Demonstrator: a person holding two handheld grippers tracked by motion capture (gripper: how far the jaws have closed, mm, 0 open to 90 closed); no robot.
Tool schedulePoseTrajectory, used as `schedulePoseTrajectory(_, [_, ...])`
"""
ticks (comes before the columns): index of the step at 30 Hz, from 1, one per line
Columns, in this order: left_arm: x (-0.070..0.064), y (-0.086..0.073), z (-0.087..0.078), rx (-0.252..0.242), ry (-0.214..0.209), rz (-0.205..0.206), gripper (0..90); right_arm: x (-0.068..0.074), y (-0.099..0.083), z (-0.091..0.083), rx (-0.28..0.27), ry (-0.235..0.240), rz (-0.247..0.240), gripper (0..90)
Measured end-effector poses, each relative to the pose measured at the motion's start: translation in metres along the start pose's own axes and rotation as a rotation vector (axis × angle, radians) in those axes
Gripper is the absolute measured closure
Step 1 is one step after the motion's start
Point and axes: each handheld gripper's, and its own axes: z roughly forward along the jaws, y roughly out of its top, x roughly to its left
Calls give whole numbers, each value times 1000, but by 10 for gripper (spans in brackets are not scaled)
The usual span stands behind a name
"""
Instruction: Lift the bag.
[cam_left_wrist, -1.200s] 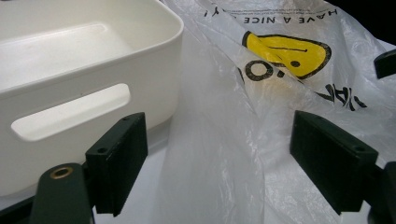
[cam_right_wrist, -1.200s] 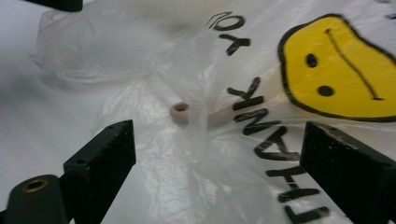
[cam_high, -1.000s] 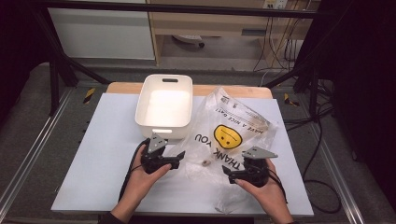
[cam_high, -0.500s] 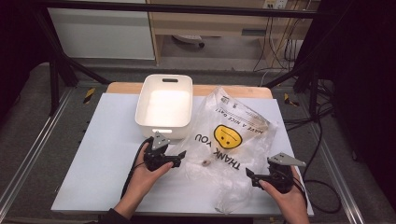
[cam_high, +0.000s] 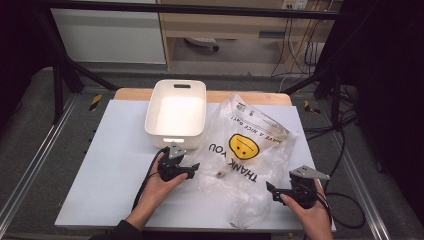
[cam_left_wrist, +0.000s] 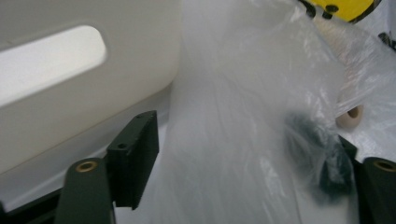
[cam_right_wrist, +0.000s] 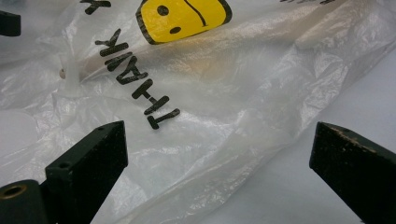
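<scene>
At a white-topped table (cam_high: 115, 165), a person works a clear plastic bag (cam_high: 250, 150) printed with a yellow smiley and "THANK YOU", which lies crumpled just right of a white tub (cam_high: 175, 112). From above, the left gripper (cam_high: 192, 169) meets the bag's left edge near a small beige piece (cam_high: 220, 174) lying at or under the film, while the right gripper (cam_high: 270, 190) sits off the bag's lower right corner, apart from it. Along the left gripper's jaws, film drapes between them and over the right one; the jaws stand fairly wide, not pinched on the plastic, with the tub's wall (cam_left_wrist: 70, 93) just beside and the beige piece (cam_left_wrist: 351, 117) visible through the bag. Along the right gripper's jaws, set wide and empty, the bag's (cam_right_wrist: 224, 102) printed face spreads ahead over the table. By the look of it, the work is early: the bag is neither gripped nor lifted, and the tub holds nothing.
</scene>
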Motion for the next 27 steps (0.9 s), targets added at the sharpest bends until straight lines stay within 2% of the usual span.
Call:
schedulePoseTrajectory(1, [0,0,1,9,0,11,418,0,0,0,6,-4,4,53])
schedulePoseTrajectory(3, [-1,-2,5,30,7,37,482,-1,-1,1,8,-10,6,57])
schedulePoseTrajectory(4, [-1,-3,6,36,1,41,554,-2,-1,1,10,-15,18,62])
schedulePoseTrajectory(7, [-1,-4,9,51,-15,41,651,-5,-2,0,20,-32,40,70])
schedulePoseTrajectory(10, [-2,-5,12,60,-38,47,756,-7,-5,3,59,-31,58,73])
schedulePoseTrajectory(14, [-2,-7,10,54,-70,49,859,-5,-9,10,119,-20,51,75])
schedulePoseTrajectory(16, [-3,-8,10,58,-81,52,887,-3,-11,14,153,-15,45,76])
schedulePoseTrajectory(21, [-5,-8,7,69,-105,53,900,-4,-14,23,182,0,59,64])
schedulePoseTrajectory(24, [-7,-9,6,69,-114,50,900,-1,-14,26,185,-2,35,65])
schedulePoseTrajectory(27, [-10,-10,6,71,-124,51,900,6,-14,28,184,-10,-17,129])
